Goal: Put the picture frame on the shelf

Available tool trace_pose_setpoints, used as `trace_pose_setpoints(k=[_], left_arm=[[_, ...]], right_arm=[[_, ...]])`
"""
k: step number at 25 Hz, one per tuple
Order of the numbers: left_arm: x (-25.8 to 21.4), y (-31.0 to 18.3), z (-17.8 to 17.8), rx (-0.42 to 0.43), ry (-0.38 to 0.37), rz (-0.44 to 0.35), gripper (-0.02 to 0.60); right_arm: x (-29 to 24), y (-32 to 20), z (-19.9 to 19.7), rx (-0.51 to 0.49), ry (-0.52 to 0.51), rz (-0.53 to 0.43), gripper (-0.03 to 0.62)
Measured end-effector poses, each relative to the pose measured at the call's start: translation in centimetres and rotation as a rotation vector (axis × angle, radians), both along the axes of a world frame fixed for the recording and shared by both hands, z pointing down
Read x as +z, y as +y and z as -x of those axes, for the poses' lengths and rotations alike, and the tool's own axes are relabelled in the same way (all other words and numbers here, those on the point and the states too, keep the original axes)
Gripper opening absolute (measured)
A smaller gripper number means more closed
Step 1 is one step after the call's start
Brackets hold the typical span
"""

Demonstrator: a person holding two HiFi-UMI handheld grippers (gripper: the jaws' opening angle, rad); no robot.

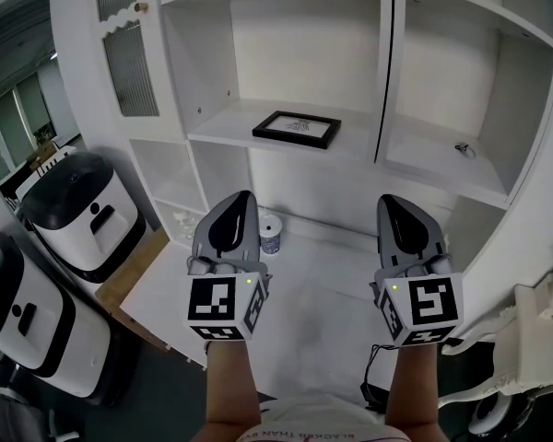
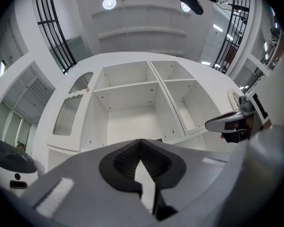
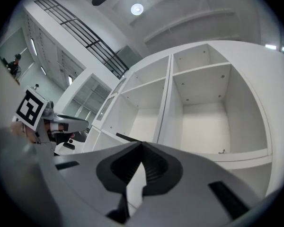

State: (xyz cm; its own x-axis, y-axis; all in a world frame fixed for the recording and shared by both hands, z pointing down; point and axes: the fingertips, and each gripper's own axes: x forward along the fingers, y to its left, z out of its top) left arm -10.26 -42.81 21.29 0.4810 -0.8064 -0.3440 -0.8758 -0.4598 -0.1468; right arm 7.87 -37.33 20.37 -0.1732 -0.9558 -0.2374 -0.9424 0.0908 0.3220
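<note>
Two grey plastic grippers sit lower middle in the head view: left gripper (image 1: pixel 242 194) and right gripper (image 1: pixel 394 199). Each is a rounded shell tapering to a tip, with a black teardrop inlay on top. Each carries a white cube, left cube (image 1: pixel 223 305) and right cube (image 1: pixel 424 308), with black square markers and a small green light (image 1: pixel 248 282) near the top. Gripper views show black ribbed pads (image 2: pixel 128 162) set in grey jaws. A thin black cable (image 1: pixel 370 366) runs below the right cube. A white shirt (image 1: pixel 318 424) with dark lettering shows at the bottom edge.

Black picture frame (image 1: pixel 297 129), pale print inside, flat on the white shelf (image 1: pixel 227 128), left compartment.
</note>
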Motion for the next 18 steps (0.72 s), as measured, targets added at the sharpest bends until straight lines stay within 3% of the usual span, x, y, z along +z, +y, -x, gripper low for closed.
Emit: trace_pose_setpoints(k=[18], left_arm=[[0.2, 0.2, -1.9, 0.037, -0.015, -0.002, 0.009]], right_arm=[[1.1, 0.9, -0.5, 0.023, 0.010, 0.017, 0.008]])
